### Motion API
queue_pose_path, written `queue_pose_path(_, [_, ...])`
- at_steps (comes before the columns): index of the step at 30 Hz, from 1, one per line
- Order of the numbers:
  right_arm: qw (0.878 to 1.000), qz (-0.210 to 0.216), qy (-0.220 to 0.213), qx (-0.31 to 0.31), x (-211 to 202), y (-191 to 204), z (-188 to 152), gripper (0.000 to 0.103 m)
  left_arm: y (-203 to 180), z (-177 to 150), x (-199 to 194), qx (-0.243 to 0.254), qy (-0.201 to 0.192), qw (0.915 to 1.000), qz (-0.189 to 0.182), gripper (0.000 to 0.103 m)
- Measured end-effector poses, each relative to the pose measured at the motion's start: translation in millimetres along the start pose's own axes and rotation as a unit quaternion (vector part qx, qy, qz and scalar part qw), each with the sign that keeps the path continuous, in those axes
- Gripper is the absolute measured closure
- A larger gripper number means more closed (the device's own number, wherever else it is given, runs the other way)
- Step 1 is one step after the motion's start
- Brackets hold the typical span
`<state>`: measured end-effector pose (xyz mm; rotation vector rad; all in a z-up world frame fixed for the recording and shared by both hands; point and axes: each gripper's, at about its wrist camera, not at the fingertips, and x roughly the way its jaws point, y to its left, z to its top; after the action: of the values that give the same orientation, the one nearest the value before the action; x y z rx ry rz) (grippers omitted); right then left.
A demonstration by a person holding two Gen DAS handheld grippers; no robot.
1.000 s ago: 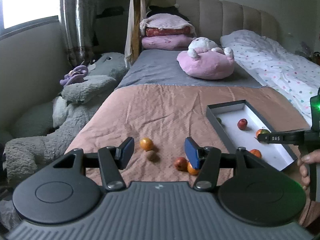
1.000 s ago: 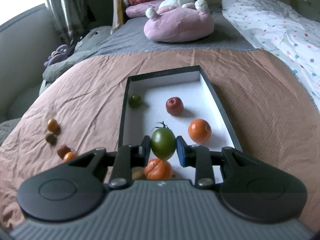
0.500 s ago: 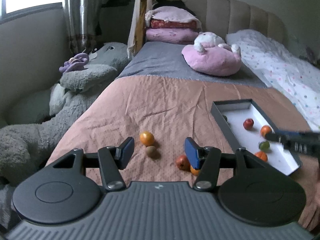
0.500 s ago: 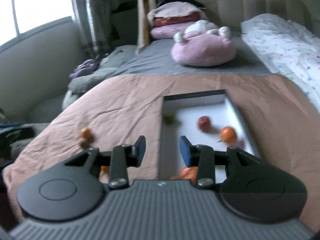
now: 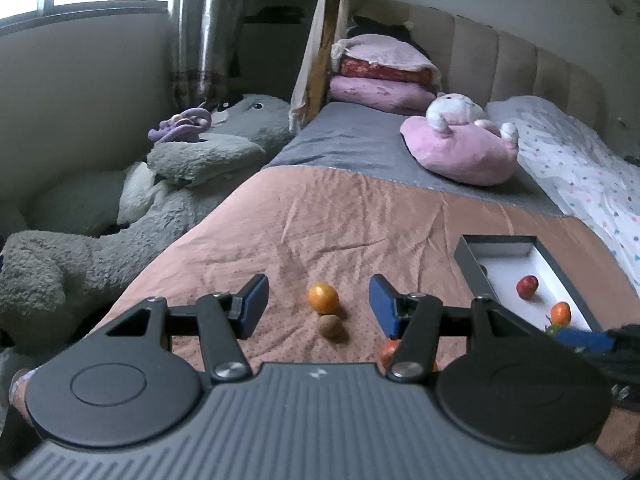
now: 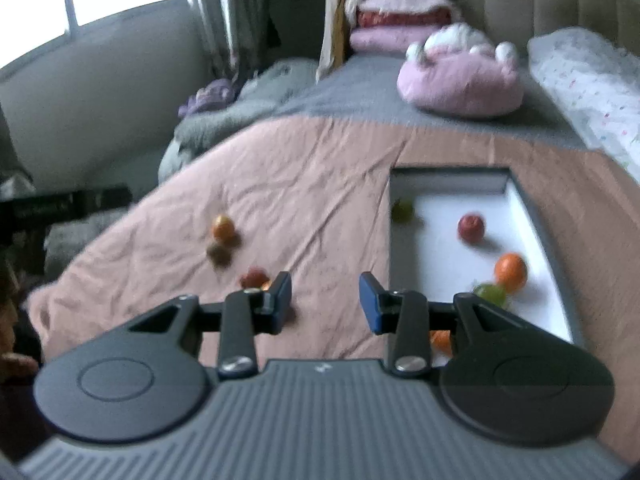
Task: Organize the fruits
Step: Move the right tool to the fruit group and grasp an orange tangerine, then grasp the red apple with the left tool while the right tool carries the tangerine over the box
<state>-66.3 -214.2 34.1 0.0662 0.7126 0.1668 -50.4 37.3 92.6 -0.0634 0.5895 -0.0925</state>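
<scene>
Both the left claw (image 5: 318, 306) and the right claw (image 6: 325, 300) hang released and empty over the bed (image 5: 360, 224). An orange (image 5: 323, 298) touches a kiwi (image 5: 330, 325) on the pink sheet between the left fingers. More fruit lies in the white box (image 6: 516, 196).

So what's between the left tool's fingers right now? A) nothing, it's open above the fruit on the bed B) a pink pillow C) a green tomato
A: the left tool stands open and empty, with the orange and a brown fruit lying on the blanket beyond it.
</scene>
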Motion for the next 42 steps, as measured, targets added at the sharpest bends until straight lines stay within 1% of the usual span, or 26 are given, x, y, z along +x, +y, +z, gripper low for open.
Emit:
queue_pose_path(3, [1.000, 0.014, 0.015, -0.018, 14.6, 13.4, -5.5, 0.063, 3.0, -2.3, 1.9, -0.011, 0.004, 0.9999, -0.003, 0.041])
queue_pose_path(6, [0.999, 0.021, 0.034, -0.025, 39.8, 26.0, -9.0, 0.063, 3.6, -3.7, 4.2, -0.011, 0.007, 0.9999, -0.004, 0.041])
queue_pose_path(10, [0.998, 0.017, 0.053, -0.036, 67.6, 37.1, -12.5, 0.063, 5.8, -3.7, 4.7, -0.013, 0.006, 0.9999, -0.003, 0.041])
queue_pose_path(15, [0.996, 0.018, 0.072, -0.051, 89.8, 45.8, -13.7, 0.063, 11.0, -3.7, 10.3, -0.027, 0.013, 0.9995, -0.004, 0.041])
queue_pose_path(19, [0.995, 0.019, 0.082, -0.052, 105.0, 48.7, -12.9, 0.063, 8.5, -5.7, 14.3, -0.017, 0.018, 0.9997, -0.003, 0.041])
queue_pose_path(21, [0.994, 0.020, 0.089, -0.058, 112.4, 49.6, -13.7, 0.065, 7.2, -6.3, 16.1, -0.013, 0.020, 0.9997, -0.001, 0.041])
queue_pose_path(24, [0.994, 0.017, 0.093, -0.060, 118.5, 47.1, -15.5, 0.071, 10.0, -7.7, 18.7, -0.013, 0.025, 0.9996, 0.005, 0.041])
queue_pose_path(29, [0.994, 0.020, 0.085, -0.058, 107.6, 43.8, -14.3, 0.071, 9.1, -9.7, 24.6, -0.007, 0.033, 0.9994, 0.010, 0.041])
queue_pose_path(34, [0.996, 0.031, 0.063, -0.052, 73.4, 37.0, -12.7, 0.071, -5.9, -16.1, 33.6, 0.024, 0.047, 0.9986, -0.006, 0.041])
queue_pose_path(38, [0.997, 0.039, 0.047, -0.038, 45.7, 24.4, -14.7, 0.071, -25.9, -25.2, 46.3, 0.060, 0.063, 0.9962, -0.014, 0.041])
queue_pose_path(42, [0.998, 0.038, 0.040, -0.026, 23.9, 9.3, -17.3, 0.071, -35.4, -29.8, 57.5, 0.059, 0.078, 0.9951, -0.017, 0.041])
